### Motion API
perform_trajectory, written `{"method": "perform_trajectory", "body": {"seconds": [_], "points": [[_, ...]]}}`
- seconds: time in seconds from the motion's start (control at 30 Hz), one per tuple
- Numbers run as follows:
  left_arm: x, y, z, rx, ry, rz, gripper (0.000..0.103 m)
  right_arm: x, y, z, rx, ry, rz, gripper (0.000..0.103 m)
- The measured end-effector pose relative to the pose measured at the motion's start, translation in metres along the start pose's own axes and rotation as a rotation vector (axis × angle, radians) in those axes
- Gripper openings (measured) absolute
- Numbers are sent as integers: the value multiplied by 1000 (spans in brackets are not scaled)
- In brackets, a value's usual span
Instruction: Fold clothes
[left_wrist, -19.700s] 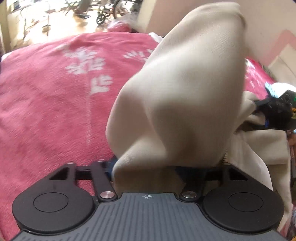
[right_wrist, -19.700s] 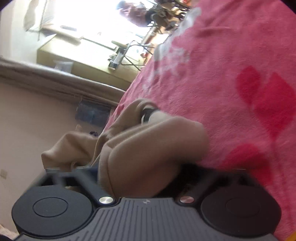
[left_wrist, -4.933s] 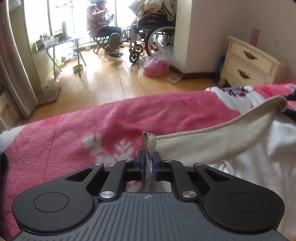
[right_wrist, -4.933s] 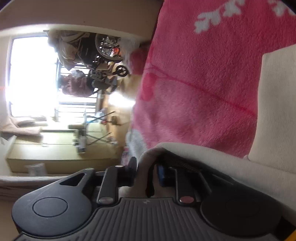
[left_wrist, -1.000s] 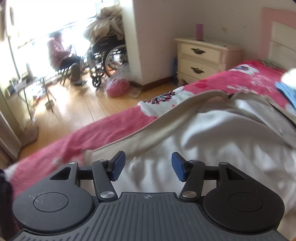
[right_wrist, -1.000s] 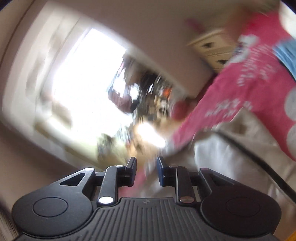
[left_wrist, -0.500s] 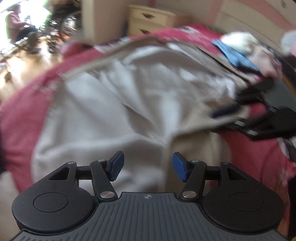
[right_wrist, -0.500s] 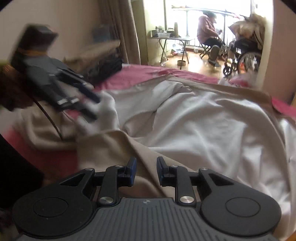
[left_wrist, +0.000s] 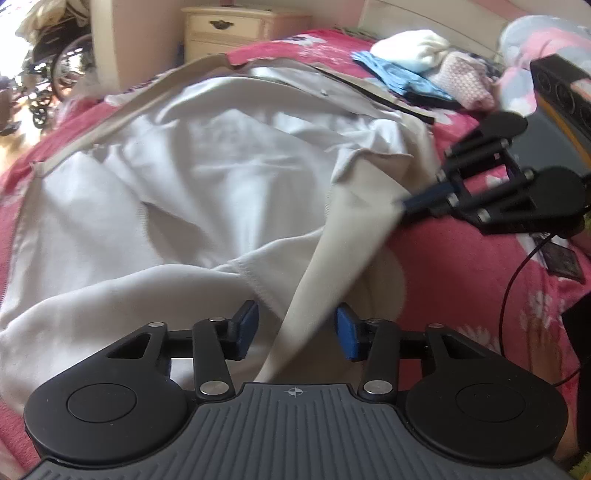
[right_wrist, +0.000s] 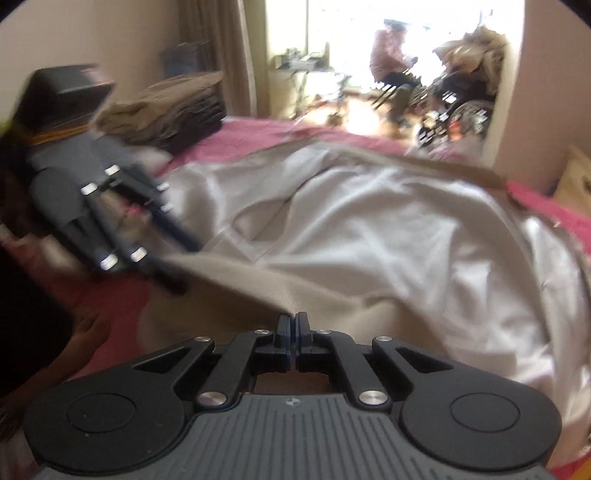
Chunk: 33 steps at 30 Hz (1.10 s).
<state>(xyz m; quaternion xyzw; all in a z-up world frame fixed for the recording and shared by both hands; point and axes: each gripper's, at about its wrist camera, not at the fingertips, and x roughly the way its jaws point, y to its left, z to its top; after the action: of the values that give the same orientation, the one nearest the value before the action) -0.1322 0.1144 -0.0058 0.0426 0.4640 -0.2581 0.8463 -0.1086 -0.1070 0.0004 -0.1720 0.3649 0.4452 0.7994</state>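
A beige jacket (left_wrist: 207, 177) lies spread open on the pink bed, its white lining (right_wrist: 388, 229) facing up. My right gripper (right_wrist: 291, 326) is shut on the end of the jacket's beige sleeve (left_wrist: 351, 236); in the left wrist view the right gripper (left_wrist: 404, 203) pinches that end at the right. The sleeve runs taut from there down between the blue pads (left_wrist: 248, 322) of my left gripper (left_wrist: 295, 328). Those jaws are closing, with a gap still showing on both sides of the cloth. The left gripper (right_wrist: 186, 266) appears blurred at the left of the right wrist view.
Loose white, blue and pink clothes (left_wrist: 417, 70) are heaped at the bed's far right. A folded brown stack (right_wrist: 166, 107) sits on the bed's other side. A black cable (left_wrist: 517, 273) crosses the pink blanket (left_wrist: 461, 280). Beyond are a nightstand (left_wrist: 229, 29), a wheelchair (right_wrist: 458, 107) and a seated person (right_wrist: 388, 62).
My right gripper has shut on the sleeve end and drawn it taut. The left jaws have narrowed, and the sleeve now lies between them. Both views have shifted only slightly.
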Motion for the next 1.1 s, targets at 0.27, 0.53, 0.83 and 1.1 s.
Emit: {"method": "perform_trajectory", "body": {"seconds": [0.27, 0.53, 0.83, 1.1], "points": [[22, -31, -10, 168, 161, -109, 43, 8, -19, -39, 157, 251, 156, 6], [3, -2, 23, 117, 144, -133, 46, -97, -147, -76, 724, -65, -48, 50], [26, -4, 62, 3, 74, -126, 47, -121, -221, -117, 951, -9, -351, 51], [57, -40, 65, 62, 95, -165, 47, -88, -252, -149, 1188, 11, -379, 51]]}}
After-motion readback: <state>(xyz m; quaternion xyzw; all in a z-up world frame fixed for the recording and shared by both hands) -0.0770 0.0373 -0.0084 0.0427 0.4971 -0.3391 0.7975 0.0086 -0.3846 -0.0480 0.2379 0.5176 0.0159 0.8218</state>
